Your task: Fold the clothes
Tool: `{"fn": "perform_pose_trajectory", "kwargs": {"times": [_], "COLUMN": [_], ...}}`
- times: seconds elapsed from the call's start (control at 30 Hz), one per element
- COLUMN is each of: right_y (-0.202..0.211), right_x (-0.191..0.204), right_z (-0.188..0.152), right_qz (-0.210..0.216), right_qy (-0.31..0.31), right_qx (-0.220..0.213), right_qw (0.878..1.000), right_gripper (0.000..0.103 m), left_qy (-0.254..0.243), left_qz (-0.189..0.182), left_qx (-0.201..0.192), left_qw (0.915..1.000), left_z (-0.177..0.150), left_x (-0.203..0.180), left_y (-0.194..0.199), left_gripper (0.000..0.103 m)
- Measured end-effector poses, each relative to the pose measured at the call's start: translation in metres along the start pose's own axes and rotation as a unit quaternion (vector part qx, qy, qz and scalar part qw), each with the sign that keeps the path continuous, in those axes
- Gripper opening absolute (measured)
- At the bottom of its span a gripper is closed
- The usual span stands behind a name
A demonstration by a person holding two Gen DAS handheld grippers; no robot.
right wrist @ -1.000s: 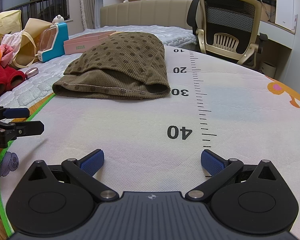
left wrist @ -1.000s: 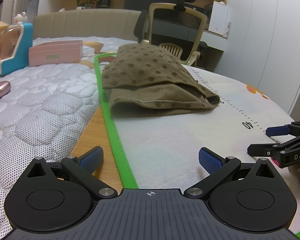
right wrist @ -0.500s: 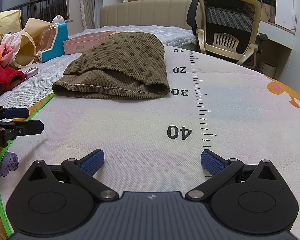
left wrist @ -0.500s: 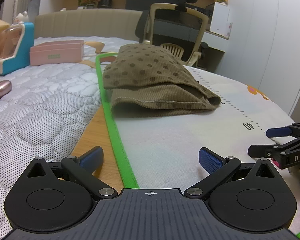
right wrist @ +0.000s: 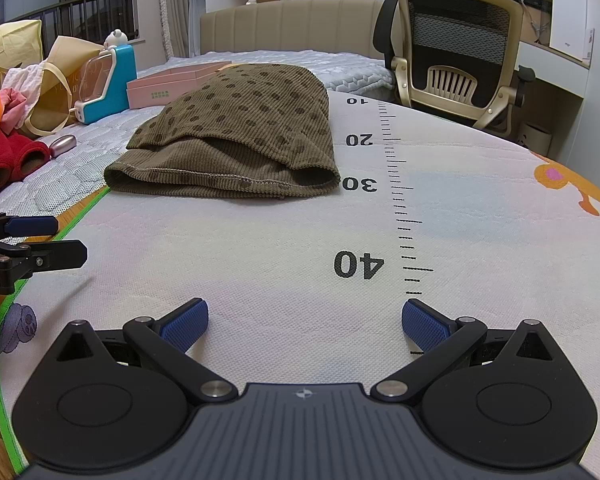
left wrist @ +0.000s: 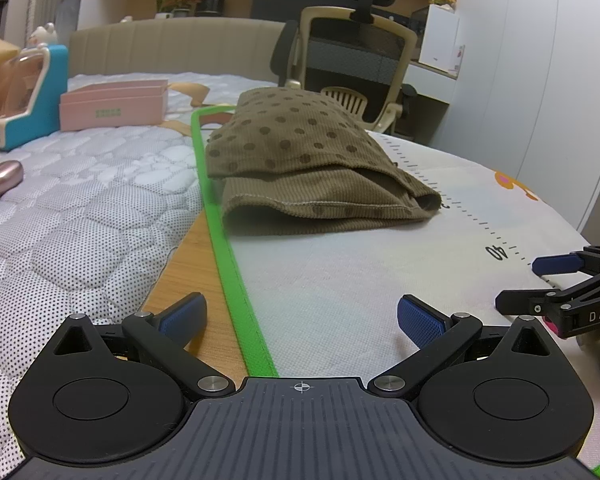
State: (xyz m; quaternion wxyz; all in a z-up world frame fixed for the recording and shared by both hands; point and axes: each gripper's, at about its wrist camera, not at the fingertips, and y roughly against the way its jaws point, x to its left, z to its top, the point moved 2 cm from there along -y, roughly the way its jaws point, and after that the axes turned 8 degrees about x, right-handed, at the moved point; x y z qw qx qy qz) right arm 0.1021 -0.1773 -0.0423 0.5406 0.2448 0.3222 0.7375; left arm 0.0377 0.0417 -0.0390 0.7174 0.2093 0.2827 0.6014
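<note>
I hold both claws low over the white mat (right wrist: 284, 240), spread wide and empty — left gripper (left wrist: 300, 316), right gripper (right wrist: 305, 320). The brown dotted garment (right wrist: 240, 140) lies folded ahead, near the mat's green edge. Folding looks done — next, perhaps squaring its hem.

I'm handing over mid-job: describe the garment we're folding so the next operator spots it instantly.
Find the white mat with the green border and printed ruler scale. The folded garment lies at its far left part, between the 10 and 30 marks. It is olive-brown ribbed cloth with dark dots, unlike the pink box behind it.
</note>
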Motion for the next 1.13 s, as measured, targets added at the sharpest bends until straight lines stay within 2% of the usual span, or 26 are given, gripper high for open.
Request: {"fn": "perform_pose_trajectory", "kwargs": {"times": [1.13], "right_y": [-0.0007], "right_x": [0.0031], "right_z": [0.0004], "right_qz": [-0.006], "right_qy": [0.002], "right_qx": [0.004], "right_qw": [1.000], "right_gripper": [0.103], "left_qy": [-0.007], "left_qz": [0.000], "left_qx": [-0.003], "left_qw": [1.0000], "left_z": [-0.0002], "left_x": [-0.0021], "left_y": [0.0009], "left_gripper": [0.103]}}
